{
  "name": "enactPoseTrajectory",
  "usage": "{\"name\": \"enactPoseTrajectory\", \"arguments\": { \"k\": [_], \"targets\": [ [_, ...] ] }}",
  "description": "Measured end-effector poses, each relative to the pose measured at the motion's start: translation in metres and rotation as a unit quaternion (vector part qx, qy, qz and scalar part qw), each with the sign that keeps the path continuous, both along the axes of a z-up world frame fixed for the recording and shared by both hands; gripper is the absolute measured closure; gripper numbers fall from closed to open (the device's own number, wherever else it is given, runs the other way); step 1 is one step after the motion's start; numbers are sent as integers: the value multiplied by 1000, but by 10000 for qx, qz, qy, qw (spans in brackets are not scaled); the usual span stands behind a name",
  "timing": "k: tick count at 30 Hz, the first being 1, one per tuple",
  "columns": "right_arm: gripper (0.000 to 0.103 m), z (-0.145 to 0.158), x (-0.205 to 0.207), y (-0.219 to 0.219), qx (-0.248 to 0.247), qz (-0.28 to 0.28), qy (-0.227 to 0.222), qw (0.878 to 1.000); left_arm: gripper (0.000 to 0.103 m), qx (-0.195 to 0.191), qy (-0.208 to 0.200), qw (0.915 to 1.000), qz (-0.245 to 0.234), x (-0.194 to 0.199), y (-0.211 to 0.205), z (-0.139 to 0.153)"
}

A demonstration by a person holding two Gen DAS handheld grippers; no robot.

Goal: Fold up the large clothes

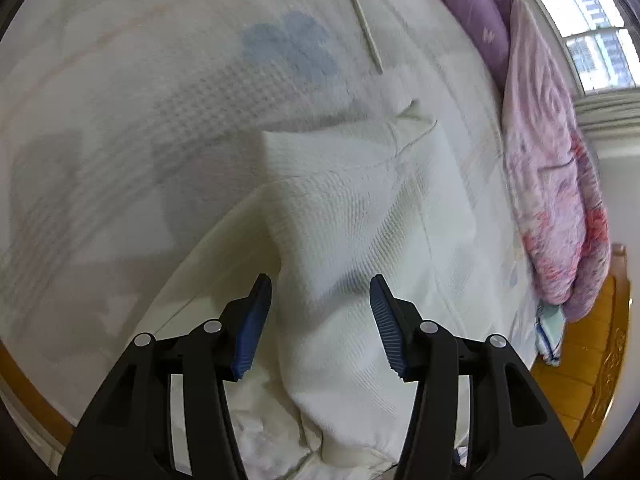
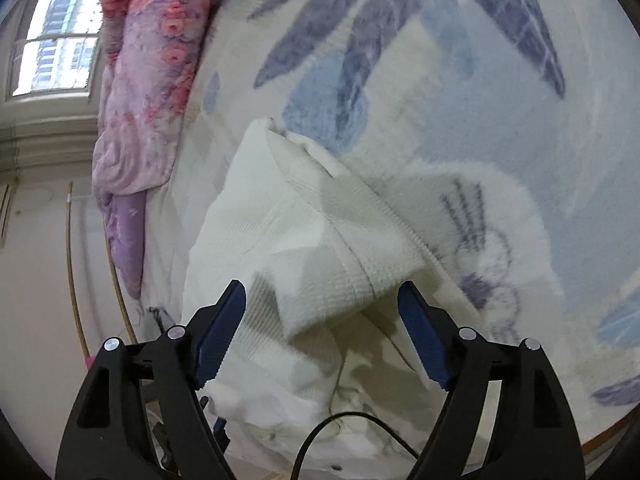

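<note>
A white textured knit garment (image 1: 352, 216) lies partly folded on a bed, with a layer folded over on top. My left gripper (image 1: 320, 292) is open just above its near part, with the cloth between and beyond the blue fingertips. In the right wrist view the same garment (image 2: 288, 232) shows a folded-over ribbed cuff or hem edge (image 2: 384, 272). My right gripper (image 2: 324, 300) is open, its jaws wide on either side of that folded edge, holding nothing.
The bed has a pale blanket with blue leaf prints (image 2: 440, 60). A pink and purple floral quilt (image 1: 552, 184) is bunched along the bed's far side, also in the right view (image 2: 148, 80). A window (image 1: 584, 24), a wooden bed frame (image 1: 600, 360) and a black cable (image 2: 344, 424) show.
</note>
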State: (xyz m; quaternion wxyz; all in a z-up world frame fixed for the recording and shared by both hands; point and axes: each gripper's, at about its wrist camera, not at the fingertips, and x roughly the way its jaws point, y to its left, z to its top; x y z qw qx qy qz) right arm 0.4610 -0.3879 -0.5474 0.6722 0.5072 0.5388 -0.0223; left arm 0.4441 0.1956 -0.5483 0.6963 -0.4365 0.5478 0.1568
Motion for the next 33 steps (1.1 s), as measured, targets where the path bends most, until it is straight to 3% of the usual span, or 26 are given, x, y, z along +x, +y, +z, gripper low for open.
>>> {"name": "enactPoseTrajectory", "arguments": {
  "k": [2,3,4,5,6,10,19,24,33],
  "targets": [
    [61,-3,1,3,-99,-45,-81,9999,56,-31,-18,9996,-277,13,-6,-7],
    [72,-7,1,4,-32,-52,-149,9999,74,39,-20,9990,-444,16,-9,-7],
    [89,-10,2,7,-50,-12,-181,9998,86,177,-3,9972,-732,22,-14,-7],
    [96,-9,2,10,-219,94,-216,9995,99,271,-39,9956,-895,26,-16,-7],
    [98,-7,2,13,-316,221,-288,9988,99,347,-92,9943,-1007,28,-18,-5],
    [99,33,-3,33,-1572,1049,-556,9804,99,697,-466,9848,-1523,23,-21,14],
    [99,93,-76,86,-3197,1709,-1018,9264,99,1003,-1036,9619,-2322,-22,-8,47],
    [99,84,-132,90,-3334,1576,-757,9264,99,872,-855,9607,-2494,-69,-1,40],
    [99,47,-159,84,-3417,1710,-168,9240,100,713,-610,9704,-2225,-113,-5,8]
  ]
}}
